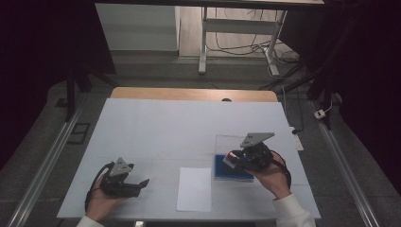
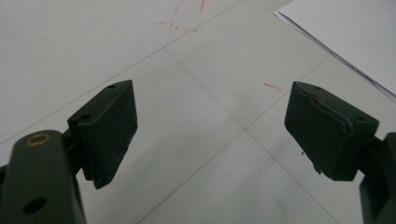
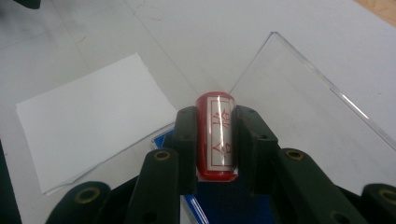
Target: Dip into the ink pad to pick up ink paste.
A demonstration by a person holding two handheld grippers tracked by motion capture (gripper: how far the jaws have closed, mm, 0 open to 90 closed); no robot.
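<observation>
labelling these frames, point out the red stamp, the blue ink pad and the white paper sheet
red stamp (image 3: 215, 135): right gripper view, its labelled side between the jaws
blue ink pad (image 1: 223, 166): high view, its blue top
white paper sheet (image 1: 194, 189): high view, its middle

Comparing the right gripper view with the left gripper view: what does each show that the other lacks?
Right gripper view: the right gripper shut on a red stamp with a white label, above a blue ink pad with a clear lid.
Left gripper view: the left gripper open, with red marks on the table.
Both: the white paper and white table.
</observation>
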